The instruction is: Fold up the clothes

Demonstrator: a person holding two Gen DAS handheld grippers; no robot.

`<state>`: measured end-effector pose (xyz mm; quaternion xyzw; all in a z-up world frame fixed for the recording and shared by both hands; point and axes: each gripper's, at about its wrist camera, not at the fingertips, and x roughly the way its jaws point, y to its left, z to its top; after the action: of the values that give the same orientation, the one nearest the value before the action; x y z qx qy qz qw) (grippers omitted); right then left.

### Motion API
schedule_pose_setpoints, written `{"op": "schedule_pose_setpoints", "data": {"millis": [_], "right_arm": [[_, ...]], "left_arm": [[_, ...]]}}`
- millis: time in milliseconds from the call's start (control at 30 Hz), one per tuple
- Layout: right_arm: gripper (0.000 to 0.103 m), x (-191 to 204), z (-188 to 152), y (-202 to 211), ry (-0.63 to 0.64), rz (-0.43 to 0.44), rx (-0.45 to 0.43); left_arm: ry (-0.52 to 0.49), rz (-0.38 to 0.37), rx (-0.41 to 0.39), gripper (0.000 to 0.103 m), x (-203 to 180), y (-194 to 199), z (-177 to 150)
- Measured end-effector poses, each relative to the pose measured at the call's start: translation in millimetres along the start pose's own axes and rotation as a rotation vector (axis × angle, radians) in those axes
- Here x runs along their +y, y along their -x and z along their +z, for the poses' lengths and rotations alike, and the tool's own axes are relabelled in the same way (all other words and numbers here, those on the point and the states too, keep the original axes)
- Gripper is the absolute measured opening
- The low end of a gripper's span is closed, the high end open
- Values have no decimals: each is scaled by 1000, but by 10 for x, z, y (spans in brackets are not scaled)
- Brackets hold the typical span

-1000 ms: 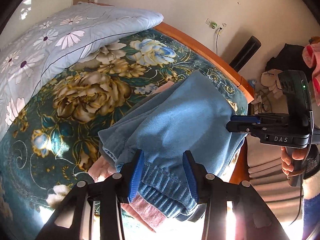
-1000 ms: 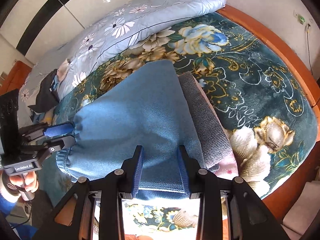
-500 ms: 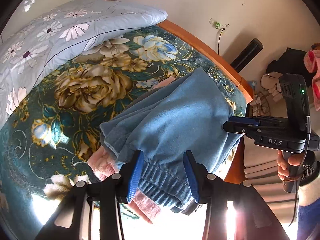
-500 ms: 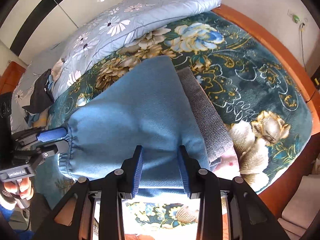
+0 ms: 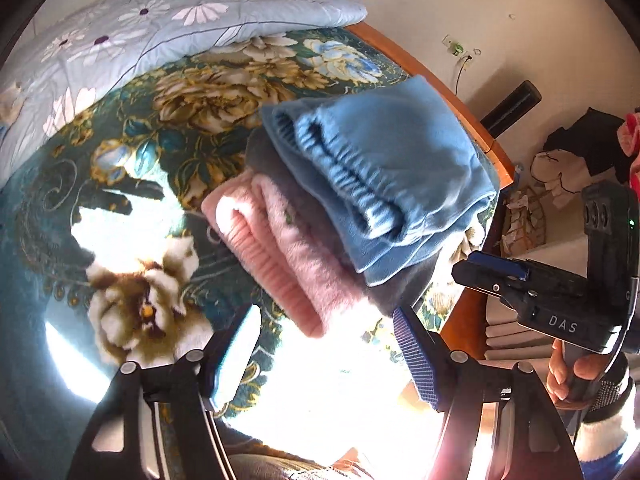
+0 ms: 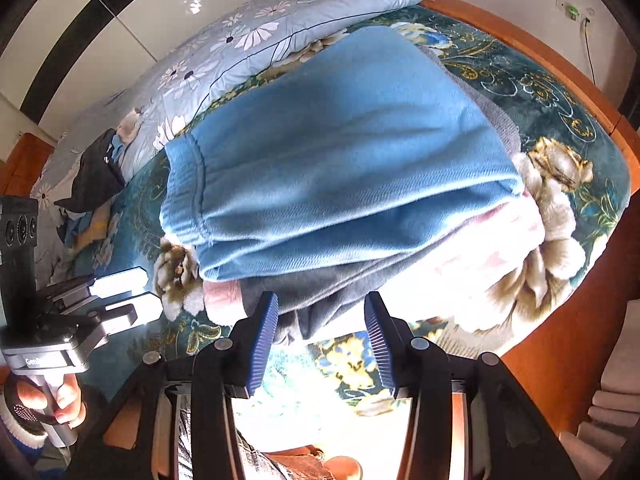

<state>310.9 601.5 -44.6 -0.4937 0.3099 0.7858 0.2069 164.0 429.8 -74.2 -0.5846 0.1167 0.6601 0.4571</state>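
A folded blue garment [image 6: 340, 152] is lying on top of a grey one [image 6: 320, 292] and a pink one [image 5: 288, 260], stacked mid-frame on the bed [image 5: 120, 152]. The left gripper [image 5: 326, 356] is hanging at the bottom of its view, spread wide and holding nothing. The right gripper [image 6: 320, 340] is likewise standing spread, just short of the stack's near edge. A pale floral quilt [image 6: 248, 44] is lying at the upper left.

Folded blue garment [image 5: 392, 168] tops pink garment [image 5: 288, 256] on bed [image 5: 132, 152].
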Motion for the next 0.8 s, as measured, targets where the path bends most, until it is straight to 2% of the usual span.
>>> {"op": "schedule_pose_setpoints", "data": {"millis": [67, 233, 267, 300, 333, 533, 600, 667, 800], "right_arm": [[63, 49, -88, 29, -7, -20, -12], [64, 149, -232, 58, -15, -47, -25], [66, 176, -255, 66, -10, -63, -27], [69, 200, -292, 82, -6, -70, -33], [77, 220, -316, 105, -5, -66, -40], [79, 311, -436, 211, 2, -80, -69], [86, 329, -481, 256, 6, -93, -80], [97, 347, -518, 305, 8, -103, -95], [98, 376, -588, 404, 7, -134, -127]], "left_arm": [[16, -23, 4, 80, 37, 11, -115], [-7, -38, -21, 90, 22, 132, -312], [-12, -34, -26, 92, 22, 157, -340], [-14, -28, -32, 99, 25, 180, -366], [-14, -23, -43, 103, 33, 216, -373], [-12, 4, -94, 103, 53, 383, -424], [-26, 22, -105, 103, 31, 430, -458], [-38, 39, -110, 103, 15, 459, -495], [-46, 58, -136, 103, -10, 531, -570]]}}
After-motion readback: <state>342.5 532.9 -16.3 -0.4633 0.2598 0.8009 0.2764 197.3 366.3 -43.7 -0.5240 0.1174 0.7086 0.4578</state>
